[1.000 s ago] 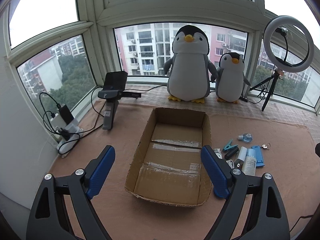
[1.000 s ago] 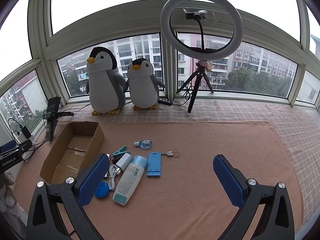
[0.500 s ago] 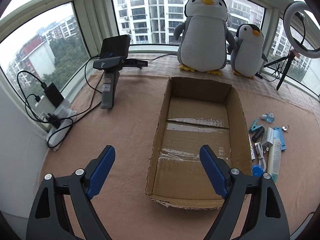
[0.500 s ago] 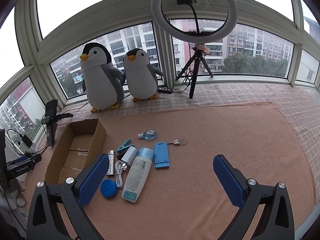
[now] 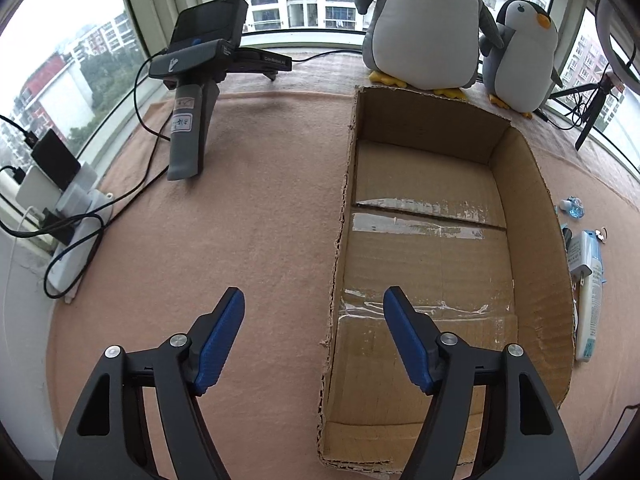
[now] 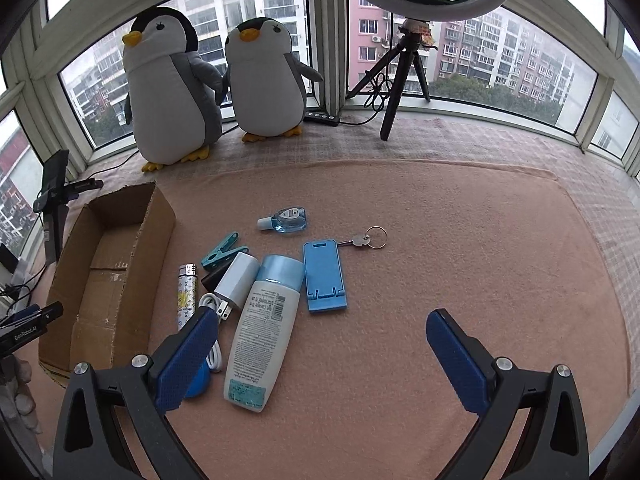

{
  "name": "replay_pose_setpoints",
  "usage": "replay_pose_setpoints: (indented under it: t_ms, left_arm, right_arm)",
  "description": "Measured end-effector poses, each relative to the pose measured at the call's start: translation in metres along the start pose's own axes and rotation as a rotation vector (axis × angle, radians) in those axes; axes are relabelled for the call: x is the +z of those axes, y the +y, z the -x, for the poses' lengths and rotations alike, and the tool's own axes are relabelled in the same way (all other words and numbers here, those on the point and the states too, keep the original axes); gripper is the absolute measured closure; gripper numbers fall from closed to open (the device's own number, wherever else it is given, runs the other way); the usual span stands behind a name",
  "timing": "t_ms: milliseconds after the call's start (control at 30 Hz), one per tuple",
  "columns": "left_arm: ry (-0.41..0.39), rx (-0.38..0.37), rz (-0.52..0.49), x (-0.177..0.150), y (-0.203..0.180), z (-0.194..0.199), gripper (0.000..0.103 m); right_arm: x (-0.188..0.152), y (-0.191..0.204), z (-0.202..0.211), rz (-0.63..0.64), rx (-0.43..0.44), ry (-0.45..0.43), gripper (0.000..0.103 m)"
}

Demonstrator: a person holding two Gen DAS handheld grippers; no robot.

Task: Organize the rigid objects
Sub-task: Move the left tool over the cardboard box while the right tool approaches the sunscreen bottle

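An open cardboard box (image 5: 532, 240) lies on the pink mat with nothing inside. My left gripper (image 5: 314, 294) hangs low over the box's left wall (image 5: 334, 280), which stands between the closing jaws without touching the pads. Right of the box (image 6: 156, 232) lie a white lotion bottle (image 6: 262, 332), a blue phone stand (image 6: 324, 276), a small sanitizer bottle (image 6: 288, 219), a key on a ring (image 6: 366, 239), a teal clip (image 6: 222, 251), a white charger (image 6: 237, 280) and a patterned tube (image 6: 186, 296). My right gripper (image 6: 322, 314) is open above this group and holds nothing.
Two plush penguins (image 6: 172, 92) sit at the back by the window. A ring light on a tripod (image 6: 400, 80) stands behind the mat. A grey handheld device (image 5: 192, 120) and a power strip with cables (image 5: 68, 216) are left of the box.
Both grippers have sunk and tilted down. The left one came down over the box's left wall and its jaws narrowed. The right one drew closer to the loose items.
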State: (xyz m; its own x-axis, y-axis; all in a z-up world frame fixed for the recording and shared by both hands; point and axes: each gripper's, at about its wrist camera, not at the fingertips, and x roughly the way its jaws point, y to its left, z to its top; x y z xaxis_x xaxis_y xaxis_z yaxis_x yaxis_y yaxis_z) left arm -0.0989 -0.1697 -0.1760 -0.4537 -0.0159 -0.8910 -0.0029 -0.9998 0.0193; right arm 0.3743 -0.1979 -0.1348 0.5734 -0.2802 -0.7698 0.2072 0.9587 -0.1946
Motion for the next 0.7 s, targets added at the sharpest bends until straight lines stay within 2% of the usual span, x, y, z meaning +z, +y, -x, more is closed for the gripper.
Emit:
replay_pose_setpoints:
  t_ms: [200,300,700]
  left_arm:
    - [0.009,-0.027,-0.016,0.001,-0.006,-0.005,0.038]
    - [0.019,-0.029,-0.031,0.000,-0.008,-0.010,0.047]
    - [0.044,-0.042,-0.045,-0.005,-0.008,-0.023,0.065]
  right_arm:
    - [0.001,0.010,-0.035,-0.005,0.040,0.091,0.002]
    - [0.001,0.016,-0.050,-0.007,0.056,0.132,0.009]
    - [-0.003,0.031,-0.087,0.017,0.062,0.253,0.031]
